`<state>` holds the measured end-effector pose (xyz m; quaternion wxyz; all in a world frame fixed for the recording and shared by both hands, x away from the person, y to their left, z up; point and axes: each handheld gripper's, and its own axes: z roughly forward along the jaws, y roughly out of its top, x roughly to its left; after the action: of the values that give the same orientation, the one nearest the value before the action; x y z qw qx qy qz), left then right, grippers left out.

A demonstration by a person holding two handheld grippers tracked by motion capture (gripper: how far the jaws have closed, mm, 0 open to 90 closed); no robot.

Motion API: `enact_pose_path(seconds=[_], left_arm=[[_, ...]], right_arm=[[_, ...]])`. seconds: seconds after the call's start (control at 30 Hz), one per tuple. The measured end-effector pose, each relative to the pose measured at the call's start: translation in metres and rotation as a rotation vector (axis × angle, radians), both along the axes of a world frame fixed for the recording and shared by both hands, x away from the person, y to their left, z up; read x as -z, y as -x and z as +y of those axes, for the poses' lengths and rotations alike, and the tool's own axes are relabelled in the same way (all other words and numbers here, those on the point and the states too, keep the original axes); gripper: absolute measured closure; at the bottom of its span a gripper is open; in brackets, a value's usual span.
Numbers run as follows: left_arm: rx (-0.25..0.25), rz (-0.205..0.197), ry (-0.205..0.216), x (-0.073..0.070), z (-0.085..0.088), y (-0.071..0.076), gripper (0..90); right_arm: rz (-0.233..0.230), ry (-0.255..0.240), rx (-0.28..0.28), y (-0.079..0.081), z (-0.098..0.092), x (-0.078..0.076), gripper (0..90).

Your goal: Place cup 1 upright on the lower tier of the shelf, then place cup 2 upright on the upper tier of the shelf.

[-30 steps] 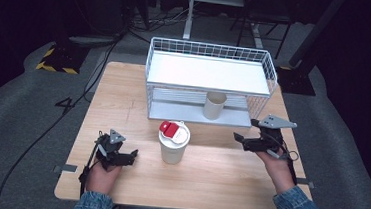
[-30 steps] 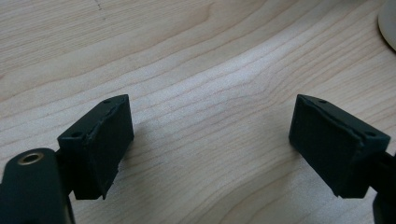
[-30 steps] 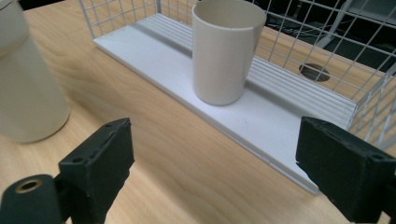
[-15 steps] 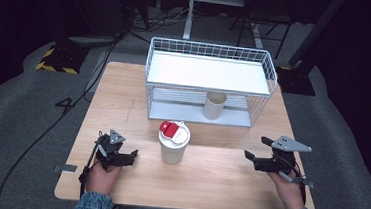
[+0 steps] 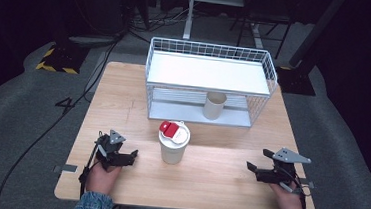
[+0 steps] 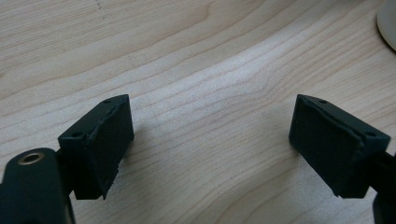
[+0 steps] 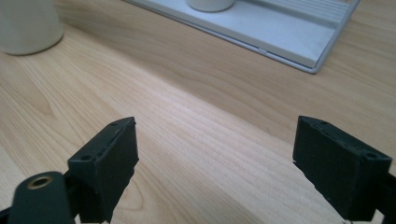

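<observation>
A cream paper cup (image 5: 173, 142) with a white lid and a red tab stands upright in the middle of the wooden table (image 5: 207, 186). A second, lidless cup (image 5: 214, 105) stands on the lower shelf of the white wire rack (image 5: 208, 71). My left gripper (image 5: 131, 156) rests low at the front left, pointing at the lidded cup, and is open over bare wood (image 6: 210, 140). My right gripper (image 5: 257, 159) is at the front right, open, with only wood between its jaws (image 7: 215, 154). Its jaws have just been closing a little. Neither gripper touches a cup.
The rack stands across the back half of the table; its white base (image 7: 280, 37) shows ahead in the right gripper view. The lidded cup (image 7: 28, 23) is off to that gripper's upper left. Dark floor, cables and chair legs surround the table.
My right hand has come back from beside the rack toward the table's near edge and dropped lower. The left hand and both cups have stayed put.
</observation>
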<state>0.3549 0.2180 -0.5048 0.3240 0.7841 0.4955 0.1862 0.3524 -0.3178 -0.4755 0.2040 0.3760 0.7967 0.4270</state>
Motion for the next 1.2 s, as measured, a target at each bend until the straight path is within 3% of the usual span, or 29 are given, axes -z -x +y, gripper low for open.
enact_pose_path(seconds=[0.27, 0.43, 0.67, 0.8, 1.2], left_arm=[[0.001, 0.001, -0.003, 0.000, 0.000, 0.000, 14.5], [0.001, 0.001, -0.002, 0.000, 0.000, 0.000, 14.5], [0.000, 0.001, 0.000, 0.000, 0.000, 0.000, 14.5], [0.001, 0.001, 0.000, 0.000, 0.000, 0.000, 14.5], [-0.004, -0.001, -0.004, 0.000, 0.000, 0.000, 14.8]], right_arm=[[0.017, 0.049, -0.004, 0.007, 0.001, 0.014, 15.2], [0.080, 0.055, 0.009, 0.005, 0.000, 0.023, 15.1], [0.100, 0.119, 0.021, 0.005, 0.003, 0.029, 14.8], [0.123, 0.106, 0.005, 0.003, 0.004, 0.029, 14.6], [0.127, 0.108, 0.024, 0.002, 0.005, 0.030, 10.2]])
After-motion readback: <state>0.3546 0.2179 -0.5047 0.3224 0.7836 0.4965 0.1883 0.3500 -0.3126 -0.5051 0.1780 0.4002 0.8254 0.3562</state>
